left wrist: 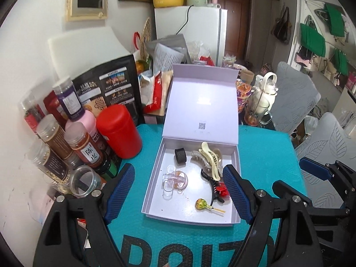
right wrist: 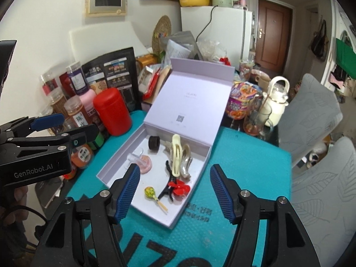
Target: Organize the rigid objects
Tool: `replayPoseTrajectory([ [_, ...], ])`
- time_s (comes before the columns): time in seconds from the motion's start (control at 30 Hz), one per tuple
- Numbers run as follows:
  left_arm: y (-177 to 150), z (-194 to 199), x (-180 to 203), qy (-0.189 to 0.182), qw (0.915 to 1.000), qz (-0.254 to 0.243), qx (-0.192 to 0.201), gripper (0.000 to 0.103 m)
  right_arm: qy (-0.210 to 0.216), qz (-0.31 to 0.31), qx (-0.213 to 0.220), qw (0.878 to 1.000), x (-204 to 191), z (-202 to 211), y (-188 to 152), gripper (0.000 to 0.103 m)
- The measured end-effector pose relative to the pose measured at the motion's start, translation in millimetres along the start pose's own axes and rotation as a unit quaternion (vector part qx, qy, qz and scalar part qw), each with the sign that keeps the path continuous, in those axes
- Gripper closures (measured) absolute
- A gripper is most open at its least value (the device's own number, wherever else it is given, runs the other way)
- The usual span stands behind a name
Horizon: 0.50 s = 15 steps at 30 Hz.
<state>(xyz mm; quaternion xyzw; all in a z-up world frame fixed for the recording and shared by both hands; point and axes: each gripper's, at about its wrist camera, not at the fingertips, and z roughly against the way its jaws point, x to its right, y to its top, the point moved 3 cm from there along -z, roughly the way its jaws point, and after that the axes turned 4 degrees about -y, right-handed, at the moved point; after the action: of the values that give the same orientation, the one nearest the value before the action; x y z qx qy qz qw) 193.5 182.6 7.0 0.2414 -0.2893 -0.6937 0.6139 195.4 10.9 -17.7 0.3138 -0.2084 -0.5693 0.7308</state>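
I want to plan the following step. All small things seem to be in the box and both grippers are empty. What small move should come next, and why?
Probably close the lid. The box already holds the hair clips, lollipop and black ring, the mat around it looks bare, and the left gripper and right gripper are open and empty. Bring one gripper behind the upright lid and tip it forward.

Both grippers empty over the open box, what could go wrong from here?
1. The lid stands upright with clutter right behind it; a nudge from either gripper could flip it shut or tip it back into the packets.
2. The cream clip lies over the clear clip, with the black clip close beside them; grabbing one may drag the others.
3. The red canister and jars crowd the box's left side; the left gripper could topple them.
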Motion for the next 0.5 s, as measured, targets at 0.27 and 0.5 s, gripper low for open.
replayPoseTrajectory([
  [0.27, -14.6, 43.2, 20.6, 0.004, 0.9998, 0.007, 0.016, 0.021, -0.010, 0.004, 0.023, 1.000, 9.7, 55.9, -13.5, 0.034],
  [0.5, -37.7, 74.0, 38.3, 0.011, 0.9996, 0.022, 0.014, 0.021, -0.007, 0.003, 0.029, 1.000, 17.4, 91.0, -37.7, 0.022],
])
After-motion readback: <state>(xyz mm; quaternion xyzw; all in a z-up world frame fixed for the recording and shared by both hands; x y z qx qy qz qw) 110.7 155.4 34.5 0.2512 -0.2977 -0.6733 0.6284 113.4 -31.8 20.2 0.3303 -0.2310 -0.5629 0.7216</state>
